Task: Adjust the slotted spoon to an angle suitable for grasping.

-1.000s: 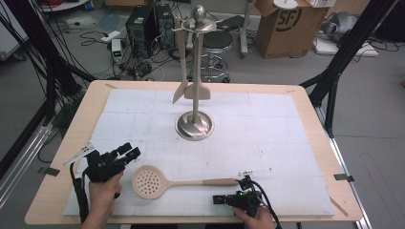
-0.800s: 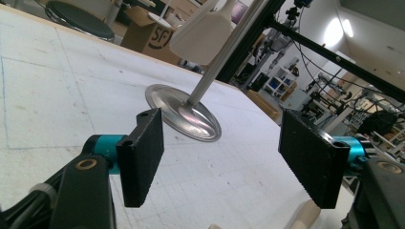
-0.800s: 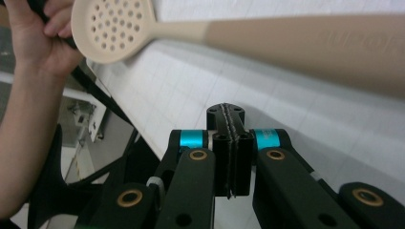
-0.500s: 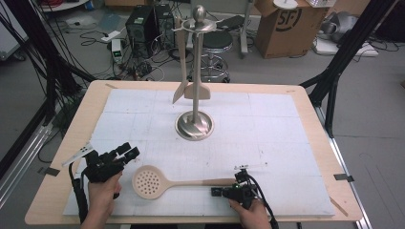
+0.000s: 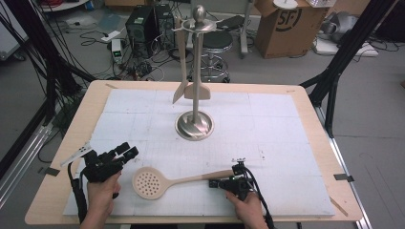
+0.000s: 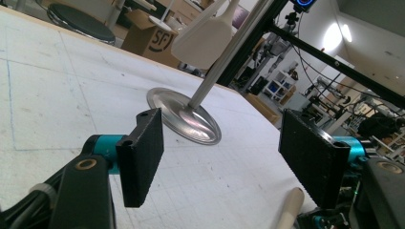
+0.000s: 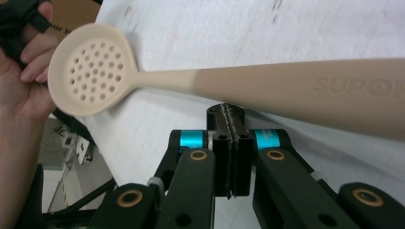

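A: right gripper (image 5: 220,182) has slid left, up against the handle of the beige plastic skimmer (image 5: 150,182), lower centre. Jaws clenched, empty.

B: left gripper (image 5: 125,152), lower left, matte pads gaping.

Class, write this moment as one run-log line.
left gripper: open, empty, left of skimmer | right gripper: shut, at skimmer handle, grip unclear | rack: upright mid-table

"SUPOR" on spoon handle (image 7: 334,90); "SF" on cardboard box (image 5: 286,21)
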The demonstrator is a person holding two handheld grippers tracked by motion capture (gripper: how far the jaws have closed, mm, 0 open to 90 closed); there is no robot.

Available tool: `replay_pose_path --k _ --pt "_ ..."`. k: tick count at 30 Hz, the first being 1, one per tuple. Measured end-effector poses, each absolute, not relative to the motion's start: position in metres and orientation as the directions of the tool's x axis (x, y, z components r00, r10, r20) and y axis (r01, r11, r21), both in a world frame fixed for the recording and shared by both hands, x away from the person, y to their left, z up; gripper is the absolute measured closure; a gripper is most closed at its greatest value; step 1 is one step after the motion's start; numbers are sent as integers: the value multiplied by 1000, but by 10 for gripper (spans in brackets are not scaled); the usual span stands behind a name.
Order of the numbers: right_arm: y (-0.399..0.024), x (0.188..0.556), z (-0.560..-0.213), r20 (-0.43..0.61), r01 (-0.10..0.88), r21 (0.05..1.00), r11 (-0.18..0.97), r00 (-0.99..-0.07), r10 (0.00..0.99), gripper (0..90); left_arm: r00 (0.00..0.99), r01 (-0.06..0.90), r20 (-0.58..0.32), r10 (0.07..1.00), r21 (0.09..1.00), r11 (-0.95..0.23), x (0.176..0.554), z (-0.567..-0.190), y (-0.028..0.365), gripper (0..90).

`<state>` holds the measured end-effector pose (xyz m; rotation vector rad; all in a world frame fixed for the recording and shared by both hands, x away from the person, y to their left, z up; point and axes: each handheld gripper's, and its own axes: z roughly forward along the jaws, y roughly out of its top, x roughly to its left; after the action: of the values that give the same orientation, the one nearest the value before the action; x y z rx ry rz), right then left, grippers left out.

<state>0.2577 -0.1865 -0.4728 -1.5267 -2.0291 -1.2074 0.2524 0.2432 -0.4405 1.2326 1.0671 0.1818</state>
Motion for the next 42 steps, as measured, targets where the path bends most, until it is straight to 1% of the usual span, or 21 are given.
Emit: replay_pose_path --k 12,23,29,37,42 --pt "-173 288 -473 697 913 408 32 -334 634 900 529 410 -562 636 825 389 253 -440 246 326" --pt "-160 307 -473 703 915 403 4 -312 639 900 527 411 -561 638 826 386 254 -441 247 326" --pt "-151 297 -472 692 911 411 42 -342 636 900 528 408 -559 639 827 387 253 -440 248 326" --pt "-121 286 -475 721 912 398 104 -380 580 900 527 408 -560 639 826 388 253 -440 248 326" --pt "-105 281 -476 728 910 399 110 -388 565 900 530 411 -558 638 828 382 253 -441 246 327"
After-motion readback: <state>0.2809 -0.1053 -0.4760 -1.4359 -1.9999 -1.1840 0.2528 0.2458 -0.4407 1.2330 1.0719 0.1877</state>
